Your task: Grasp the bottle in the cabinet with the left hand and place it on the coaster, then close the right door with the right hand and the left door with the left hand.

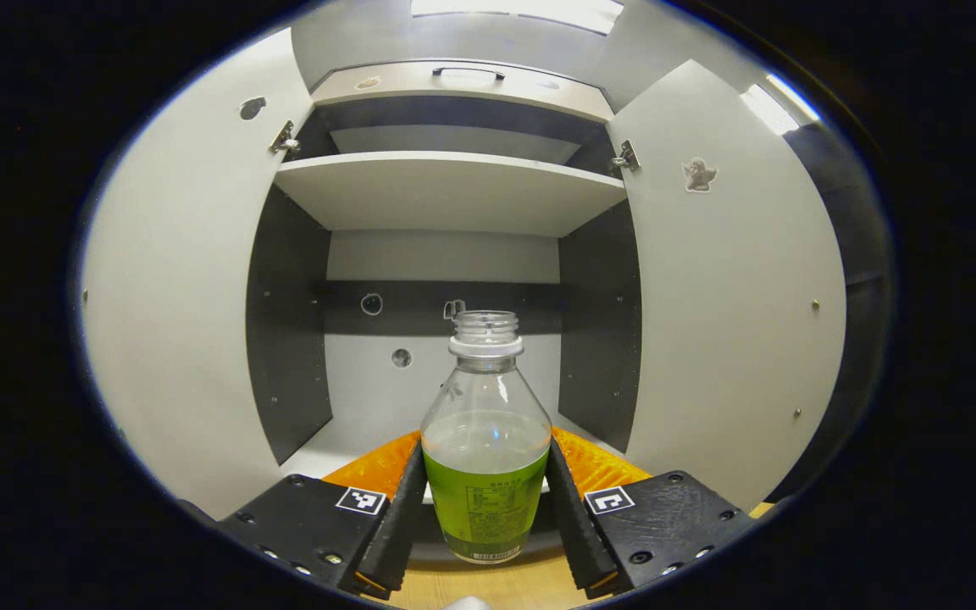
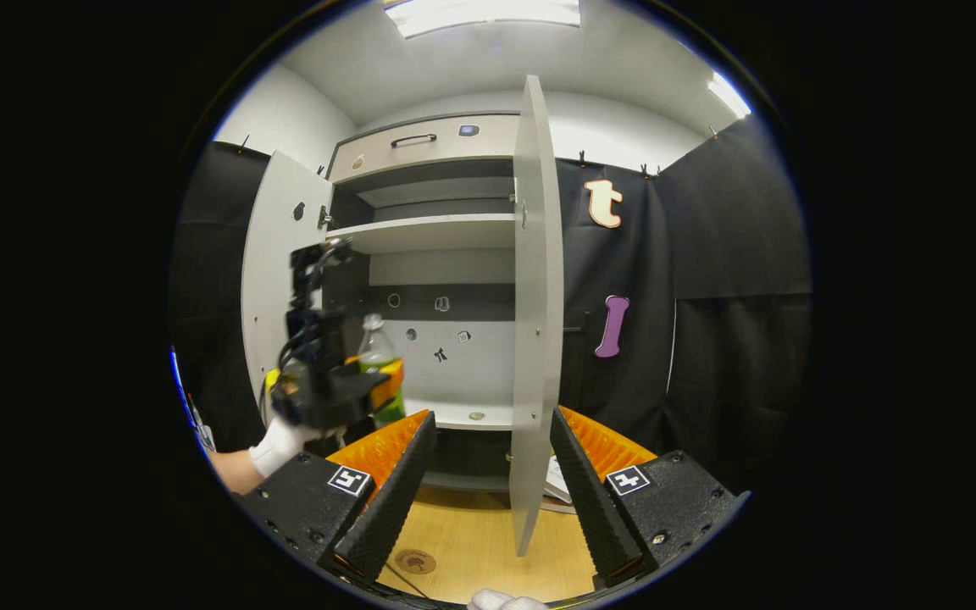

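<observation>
The cabinet [image 1: 446, 195] stands with its left door [image 1: 174, 305] and right door [image 2: 535, 322] open. Over the wooden table [image 2: 471, 542], the left hand-held gripper [image 1: 486, 508] is clamped on the bottle [image 1: 486, 440], upright, open neck pointing up, just before the lower shelf. The right hand-held gripper [image 2: 488, 483] has its jaws apart. A coaster [image 2: 415, 561] lies on the table.
</observation>
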Demonstrator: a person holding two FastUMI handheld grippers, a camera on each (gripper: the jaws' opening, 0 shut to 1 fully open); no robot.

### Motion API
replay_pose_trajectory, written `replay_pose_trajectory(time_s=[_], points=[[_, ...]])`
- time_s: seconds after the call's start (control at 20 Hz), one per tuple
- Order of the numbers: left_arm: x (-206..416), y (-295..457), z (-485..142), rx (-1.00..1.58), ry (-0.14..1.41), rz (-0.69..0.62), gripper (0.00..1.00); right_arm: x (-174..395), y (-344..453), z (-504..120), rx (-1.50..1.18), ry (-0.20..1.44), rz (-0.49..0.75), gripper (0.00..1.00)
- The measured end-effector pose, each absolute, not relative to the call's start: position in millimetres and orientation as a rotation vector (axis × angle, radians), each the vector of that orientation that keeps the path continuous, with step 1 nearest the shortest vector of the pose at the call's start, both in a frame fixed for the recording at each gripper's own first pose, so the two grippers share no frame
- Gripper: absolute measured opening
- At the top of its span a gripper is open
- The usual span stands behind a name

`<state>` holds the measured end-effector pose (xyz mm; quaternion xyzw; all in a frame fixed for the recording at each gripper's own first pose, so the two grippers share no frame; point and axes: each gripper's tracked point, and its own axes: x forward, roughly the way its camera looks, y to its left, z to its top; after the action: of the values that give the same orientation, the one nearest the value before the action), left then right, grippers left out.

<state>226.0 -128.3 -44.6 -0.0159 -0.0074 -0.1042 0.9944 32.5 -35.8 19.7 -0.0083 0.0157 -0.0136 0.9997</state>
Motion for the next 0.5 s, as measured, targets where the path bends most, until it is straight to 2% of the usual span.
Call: replay_pose_trajectory(time_s=[0.2, 0.5], points=[[187.9, -110.1, -86.0, -0.017, -0.017, -0.172, 0.70, 28.8, -42.3, 10.8, -0.043, 0.054, -0.050, 0.83], [148.2, -115.1, -168.6, 0.002, 0.051, -0.187, 0.70, 31.4, -45.7, 2.6, -0.057, 0.074, -0.061, 0.83]])
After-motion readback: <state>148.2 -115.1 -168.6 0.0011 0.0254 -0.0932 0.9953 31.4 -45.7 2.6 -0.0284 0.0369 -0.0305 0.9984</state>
